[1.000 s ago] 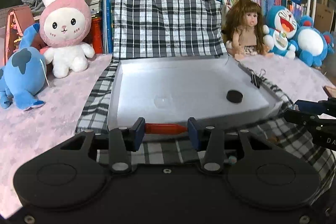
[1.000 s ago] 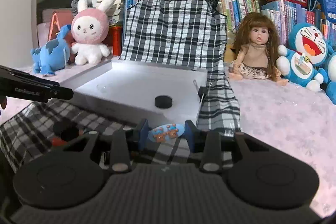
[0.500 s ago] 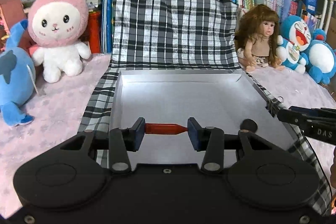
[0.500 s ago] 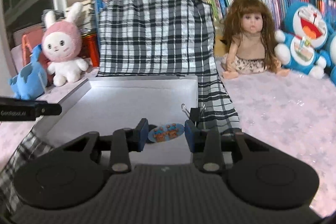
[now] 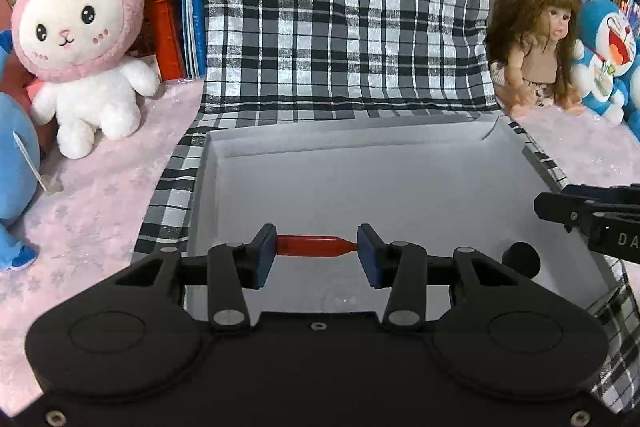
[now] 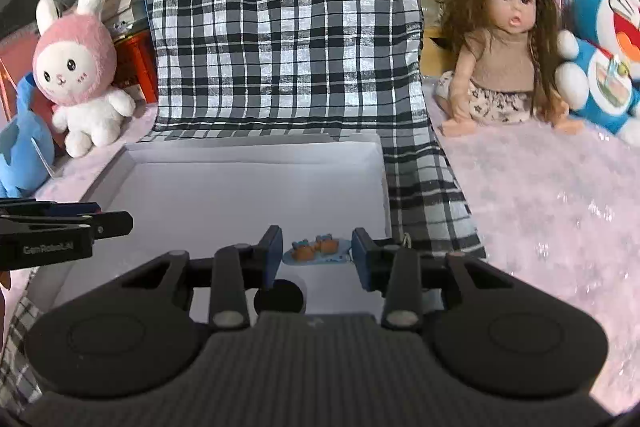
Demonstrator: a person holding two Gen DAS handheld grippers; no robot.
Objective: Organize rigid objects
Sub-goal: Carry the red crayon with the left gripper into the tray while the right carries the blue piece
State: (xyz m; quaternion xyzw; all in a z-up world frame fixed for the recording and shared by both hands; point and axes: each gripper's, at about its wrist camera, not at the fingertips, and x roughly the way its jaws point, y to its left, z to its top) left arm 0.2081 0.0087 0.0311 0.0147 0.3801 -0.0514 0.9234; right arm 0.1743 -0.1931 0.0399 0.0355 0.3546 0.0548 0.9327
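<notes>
My left gripper (image 5: 317,250) is shut on a small red pen-like stick (image 5: 316,245), held crosswise over the near part of a white open box (image 5: 360,143). My right gripper (image 6: 317,254) is shut on a flat blue oval piece with orange bear figures (image 6: 316,249), held over the box's near right corner (image 6: 256,155). A black round disc (image 5: 521,259) lies on the box floor at the near right; it also shows in the right wrist view (image 6: 279,298) just below the gripper. Each gripper shows at the edge of the other's view.
The box sits on a black-and-white plaid bag (image 5: 340,7) on a pink cloth (image 6: 540,195). A pink rabbit plush (image 5: 80,27) and blue plush (image 5: 14,163) stand left. A doll (image 6: 504,47) and Doraemon plush (image 6: 608,55) stand right. Books line the back.
Both grippers have moved forward and in over the white box, each still holding its object. The black disc now lies close under the right gripper.
</notes>
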